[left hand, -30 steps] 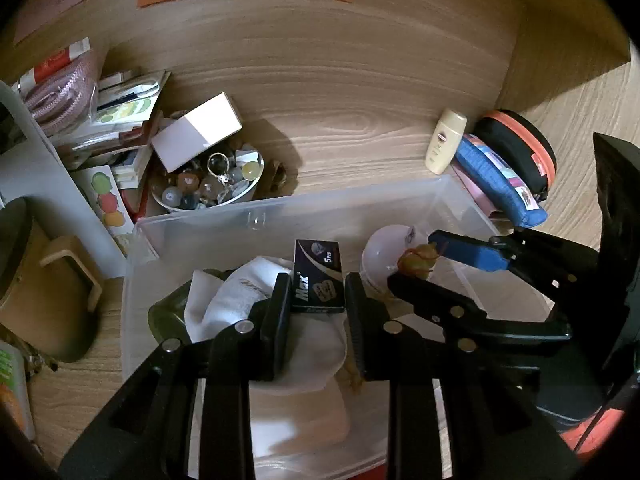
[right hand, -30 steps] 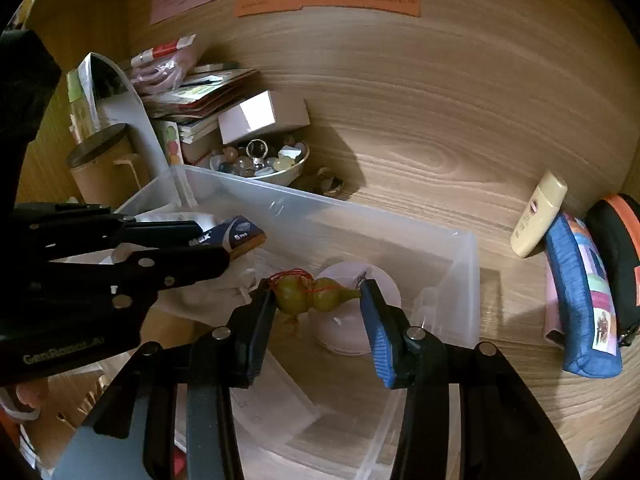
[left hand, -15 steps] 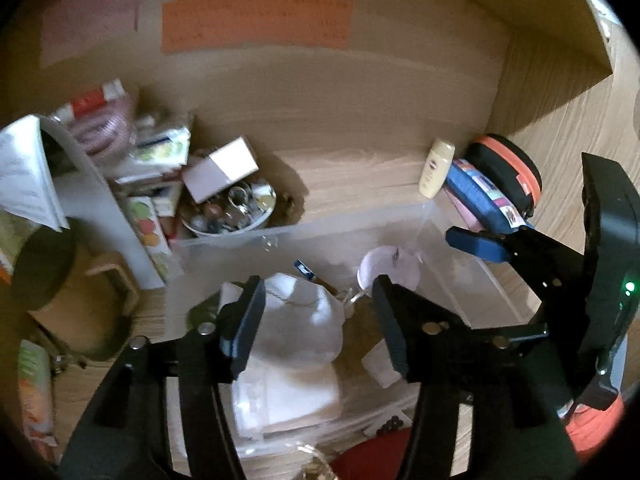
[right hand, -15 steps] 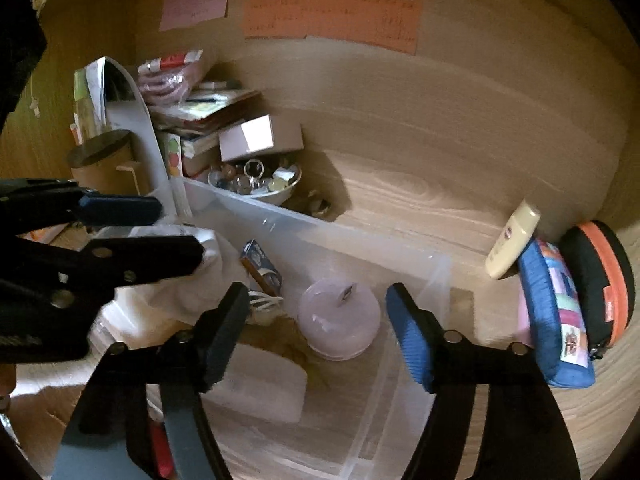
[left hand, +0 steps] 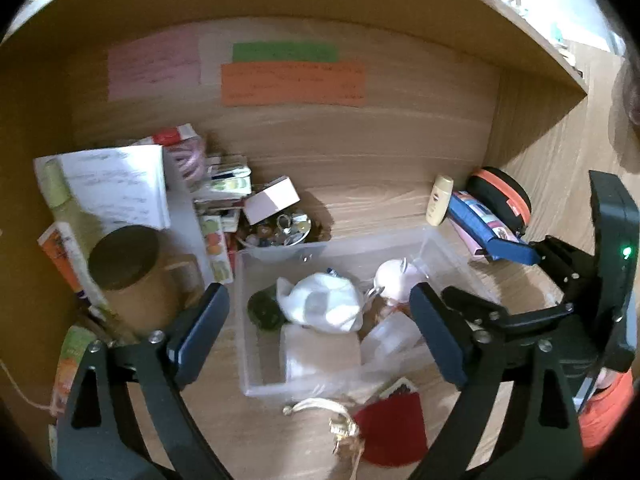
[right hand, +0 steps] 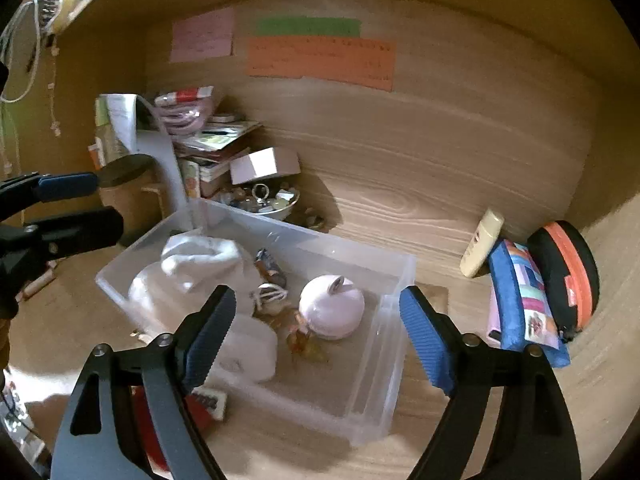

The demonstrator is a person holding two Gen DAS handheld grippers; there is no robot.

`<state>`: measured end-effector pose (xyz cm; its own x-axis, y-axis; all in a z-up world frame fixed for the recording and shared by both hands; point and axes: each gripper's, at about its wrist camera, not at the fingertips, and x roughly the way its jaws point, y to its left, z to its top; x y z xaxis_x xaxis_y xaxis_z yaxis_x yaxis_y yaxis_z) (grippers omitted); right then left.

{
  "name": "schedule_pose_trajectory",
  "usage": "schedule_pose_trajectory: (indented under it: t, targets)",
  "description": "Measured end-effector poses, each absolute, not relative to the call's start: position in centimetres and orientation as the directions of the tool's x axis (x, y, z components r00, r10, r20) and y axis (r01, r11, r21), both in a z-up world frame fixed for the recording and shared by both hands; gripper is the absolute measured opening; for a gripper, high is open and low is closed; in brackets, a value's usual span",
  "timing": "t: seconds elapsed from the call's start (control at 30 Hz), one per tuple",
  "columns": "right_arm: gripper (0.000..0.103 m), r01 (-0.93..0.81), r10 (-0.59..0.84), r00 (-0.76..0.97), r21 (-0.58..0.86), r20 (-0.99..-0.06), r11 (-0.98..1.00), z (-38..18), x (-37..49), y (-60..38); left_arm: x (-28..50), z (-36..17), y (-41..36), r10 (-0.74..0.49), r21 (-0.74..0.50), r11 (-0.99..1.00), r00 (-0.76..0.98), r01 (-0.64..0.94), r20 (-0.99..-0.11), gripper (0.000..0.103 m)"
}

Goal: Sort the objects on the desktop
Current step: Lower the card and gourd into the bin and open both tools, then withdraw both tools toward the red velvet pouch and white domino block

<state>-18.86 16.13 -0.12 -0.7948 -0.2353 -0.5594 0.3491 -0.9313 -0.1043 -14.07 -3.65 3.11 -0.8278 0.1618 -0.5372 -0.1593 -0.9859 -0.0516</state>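
A clear plastic bin (left hand: pixel 332 240) (right hand: pixel 394 304) stands on the wooden desk. It holds a white cloth (left hand: pixel 324 306) (right hand: pixel 200 258), a pale pink round case (right hand: pixel 332 312) (left hand: pixel 390 276), a small dark box (right hand: pixel 270 266), a yellow gourd charm (right hand: pixel 306 340) and white packets (left hand: pixel 320 354). My left gripper (left hand: pixel 316 332) is open and empty, raised above the bin. My right gripper (right hand: pixel 316 334) is open and empty, also above the bin. The right gripper shows at the right of the left wrist view (left hand: pixel 516 276).
A bowl of trinkets (left hand: pixel 280 228) (right hand: pixel 268 202), a white box (right hand: pixel 264 166) and stacked books stand behind the bin. A brown mug (left hand: pixel 132 276) is left. A cream tube (right hand: pixel 482 242), blue pouch (right hand: pixel 524 304) and black-orange case (right hand: pixel 568 276) are right. A red pouch (left hand: pixel 392 428) lies in front.
Both grippers opened, let go of the dark box and the gourd charm into the bin, and pulled back and up.
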Motion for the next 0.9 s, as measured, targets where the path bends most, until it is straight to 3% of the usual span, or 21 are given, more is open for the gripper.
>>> schedule_pose_trajectory:
  t: [0.73, 0.9]
  targets:
    - [0.083, 0.321, -0.183, -0.749, -0.107, -0.636, -0.941, -3.9, -13.5, 17.7, -12.0, -7.9, 0.3, 0.283, -0.150, -0.949, -0.535, -0.278, -0.796, 0.095]
    - [0.083, 0.319, -0.187, -0.745, -0.095, -0.641, -0.943, -4.2, -13.3, 18.3, -13.5, -8.8, 1.8, 0.225, -0.107, -0.960, -0.485, -0.259, -0.845, 0.096]
